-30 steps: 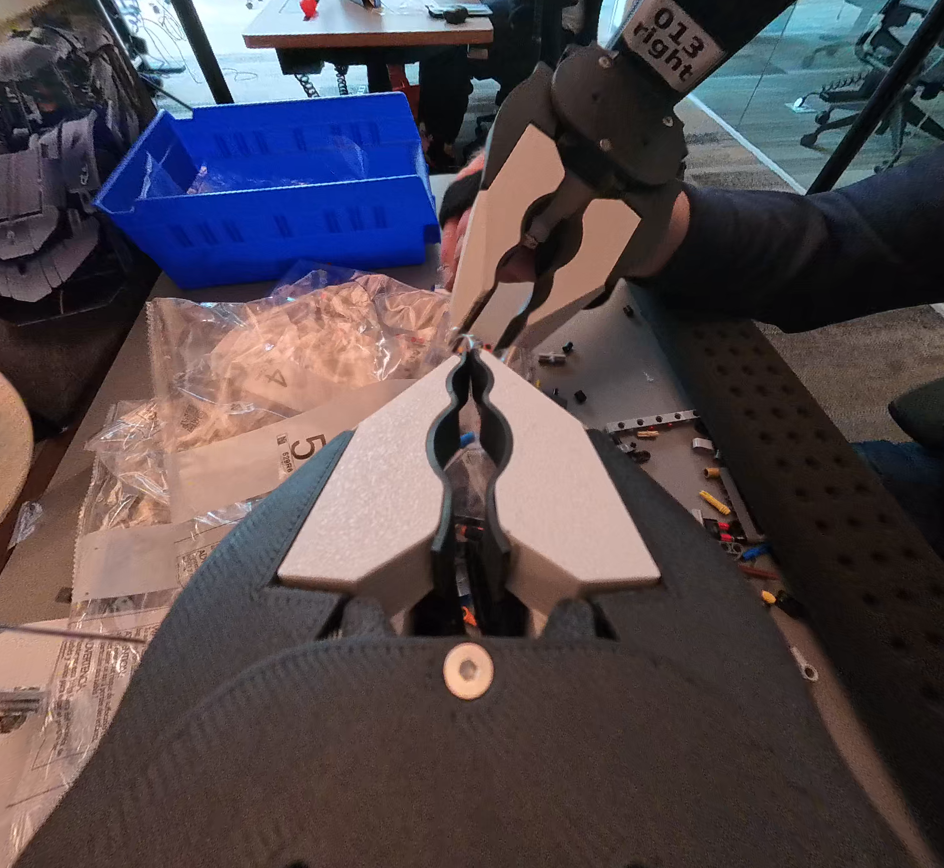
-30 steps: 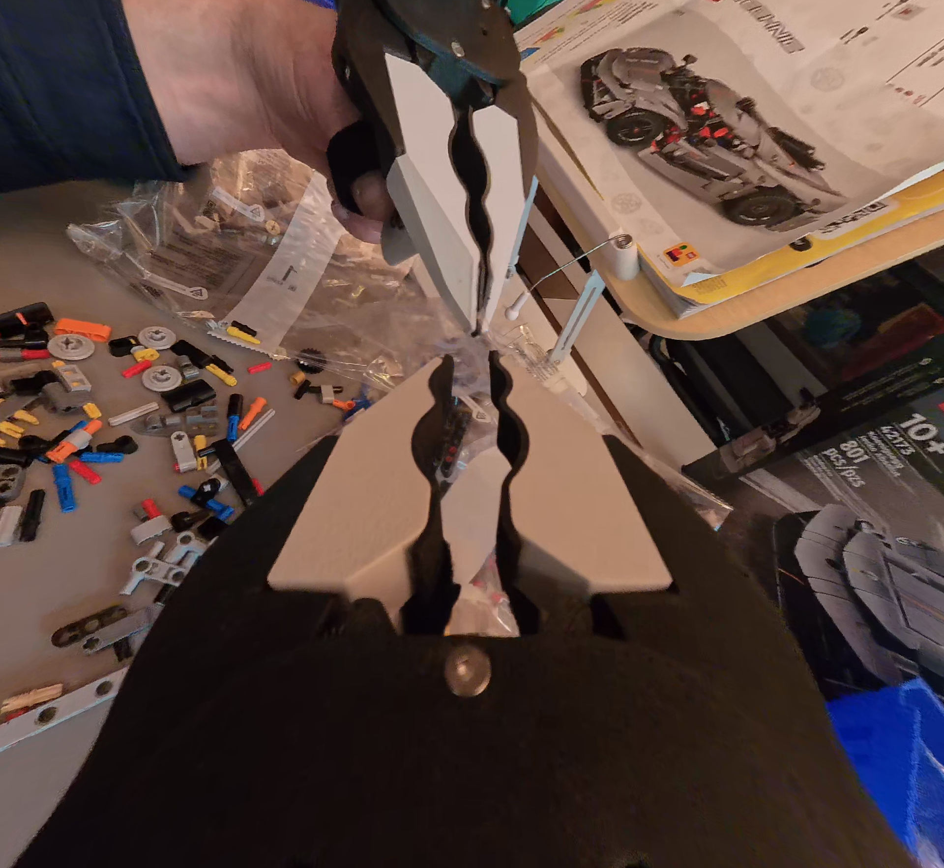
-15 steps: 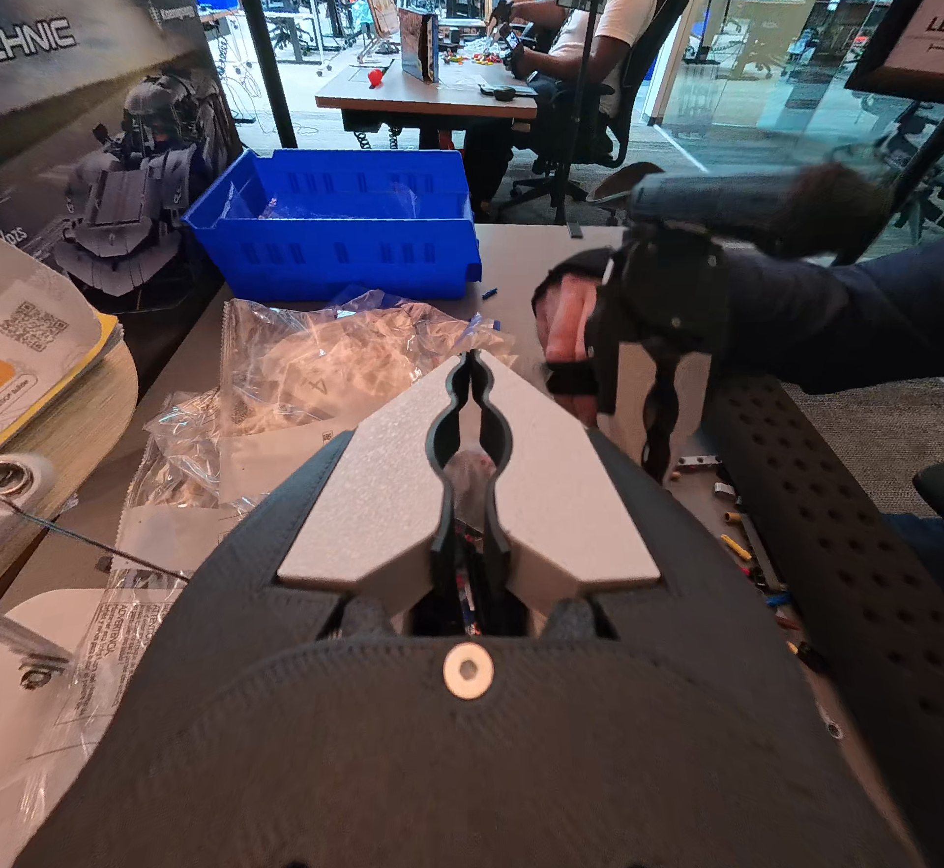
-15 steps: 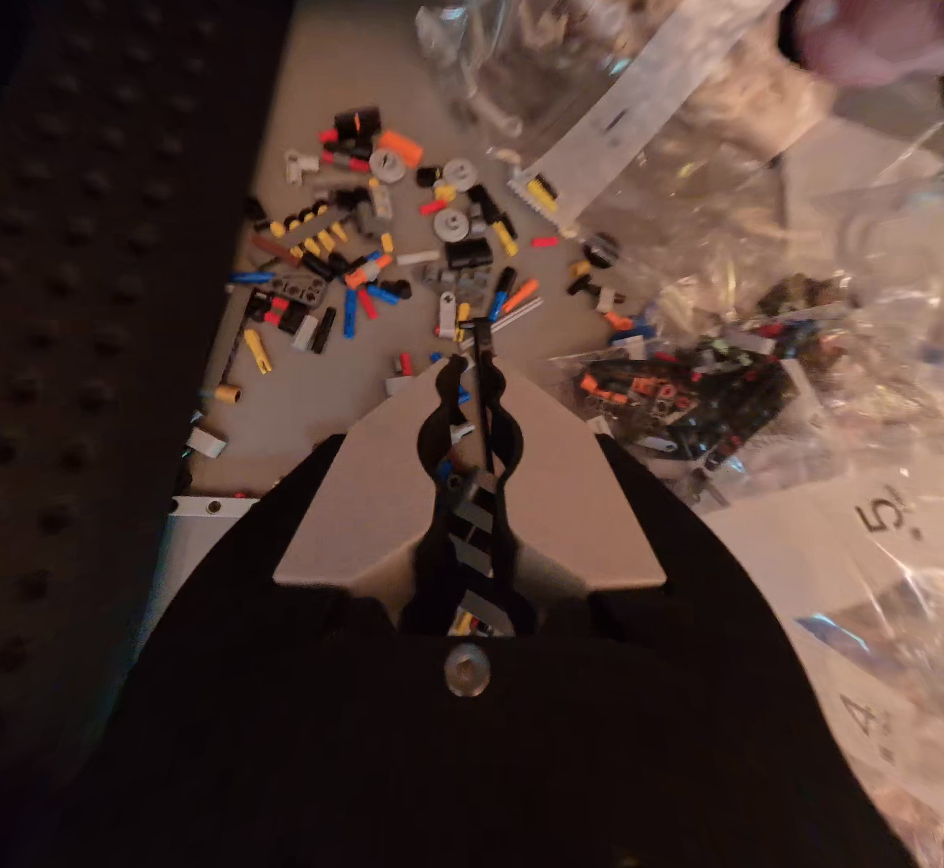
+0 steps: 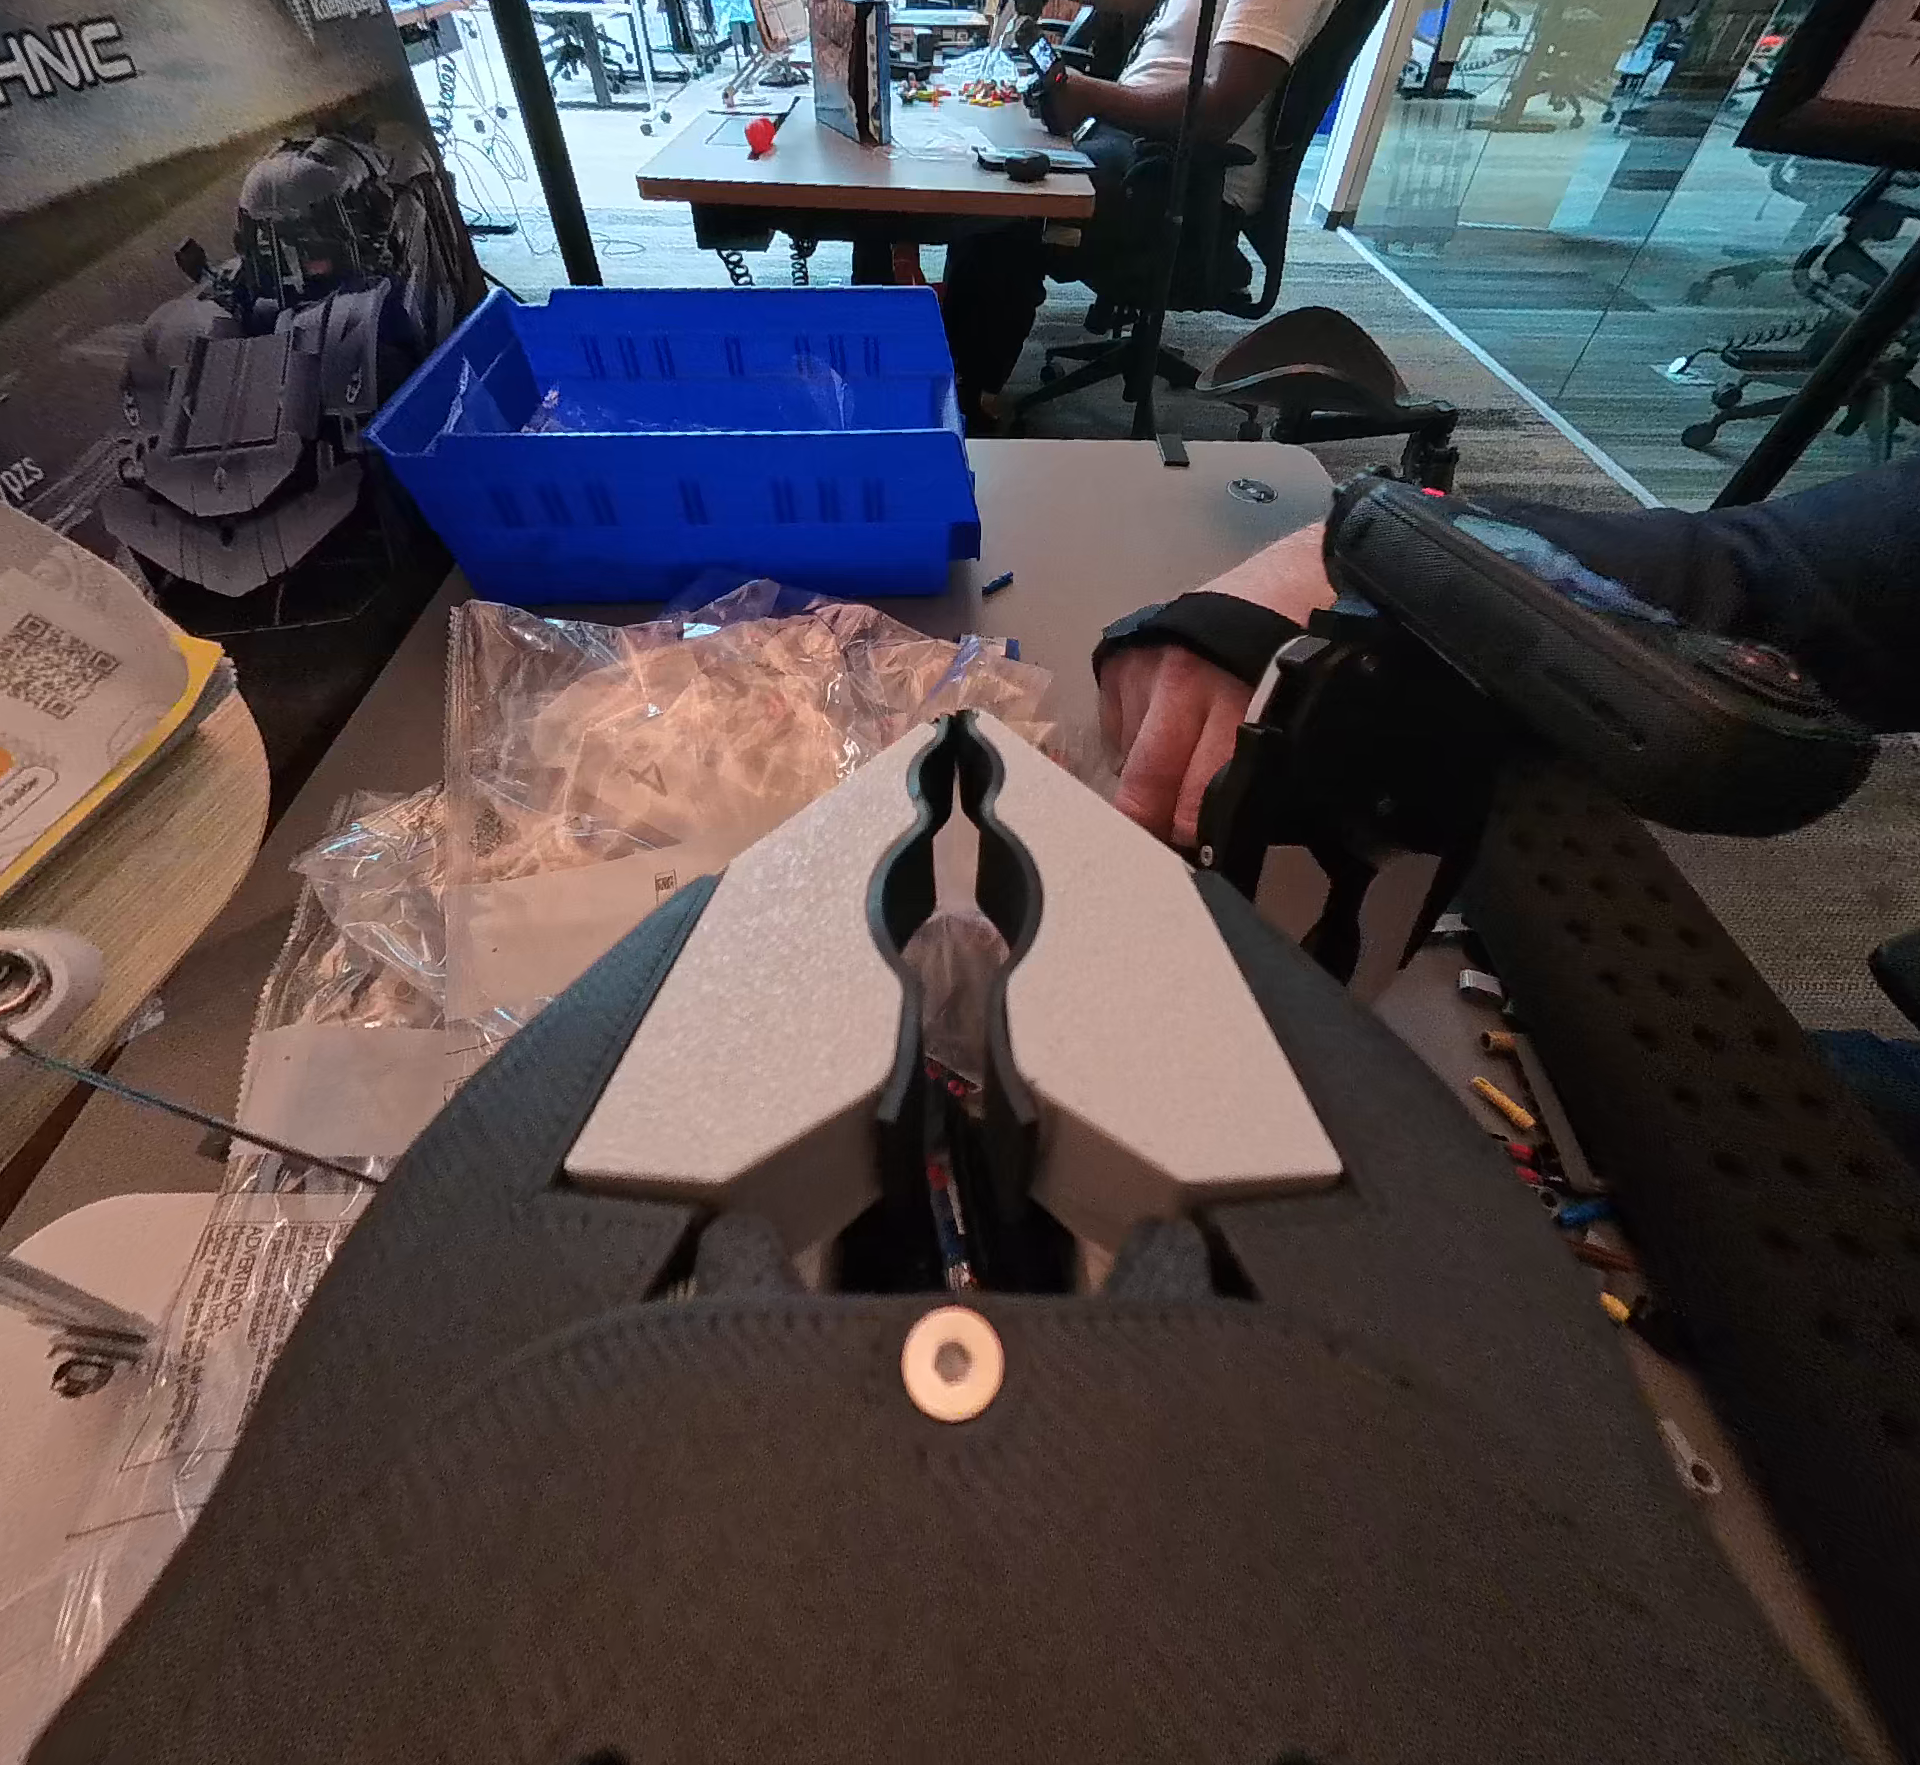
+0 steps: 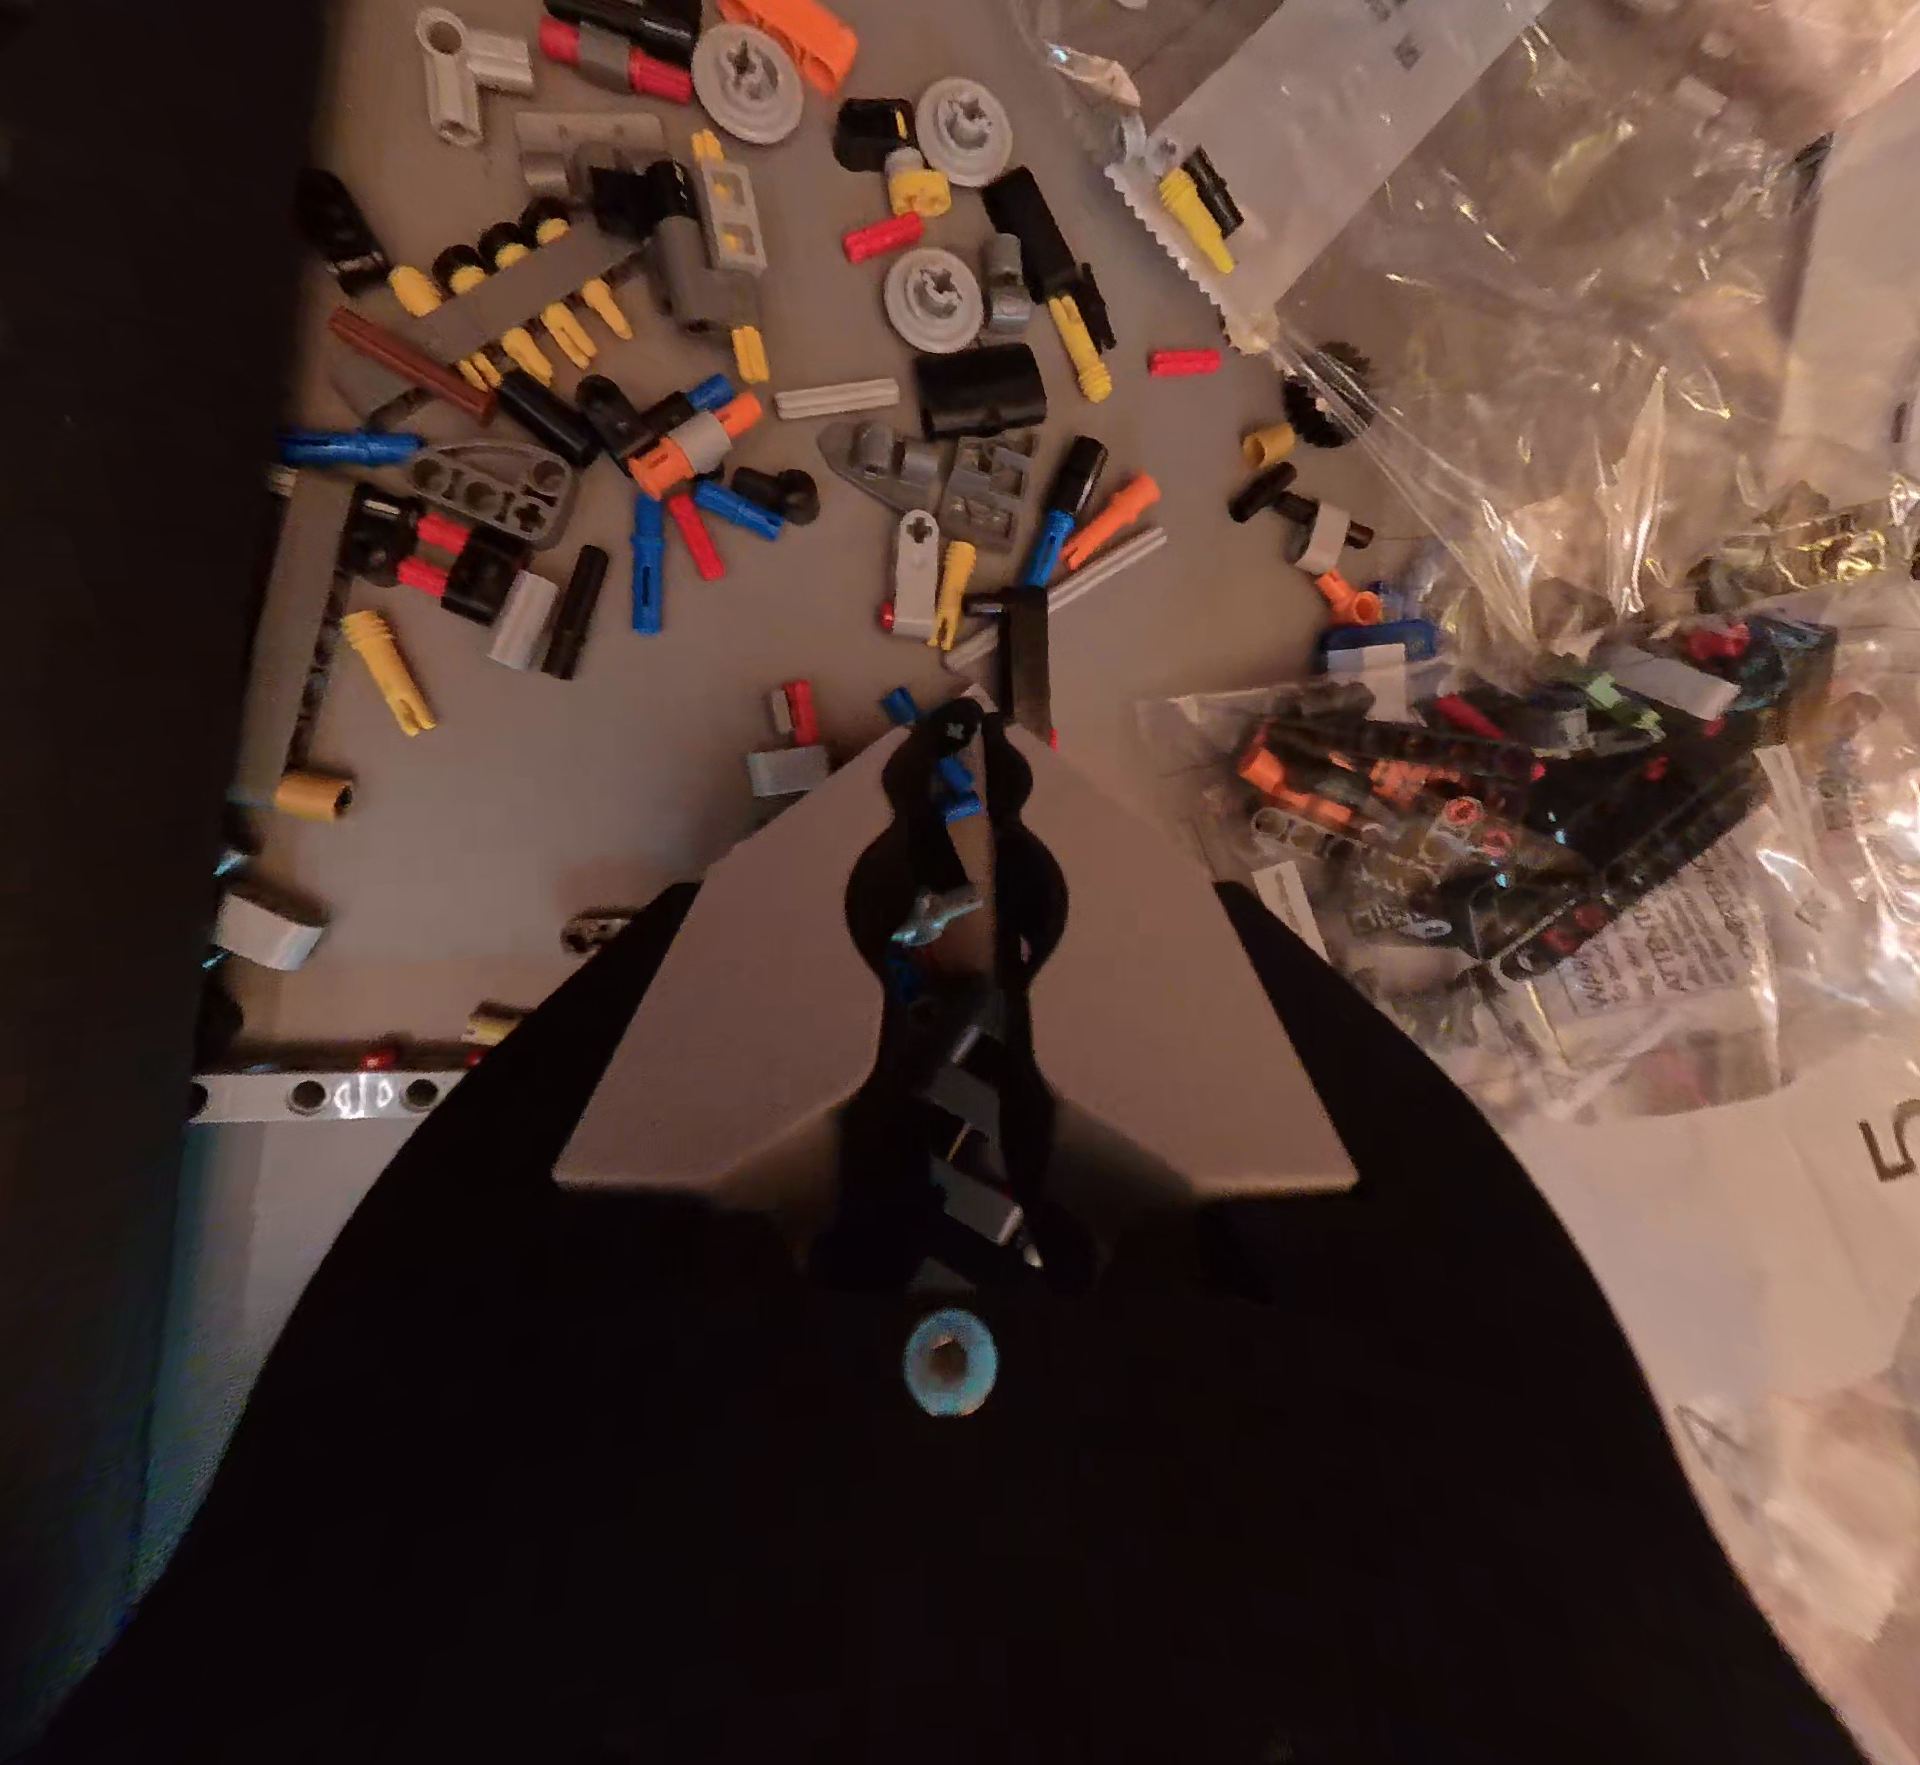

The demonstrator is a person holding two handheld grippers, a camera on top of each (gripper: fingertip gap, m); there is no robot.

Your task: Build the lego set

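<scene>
Evidently both grippers are pinched closed: the left gripper [image 5: 957, 728] over the bags [image 5: 665, 749], empty-tipped; the right gripper [image 6: 971, 723] above loose pieces [image 6: 665, 344] near the table's [image 6: 582, 780] padded edge, seemingly clamping a black beam [image 6: 1023, 661]; a slack squeeze risks dropping it among lookalikes.

The table [image 5: 1101, 510] is viewed level from the left wrist, steeply downward and close from the right; bags [image 5: 665, 739] are shared.
</scene>
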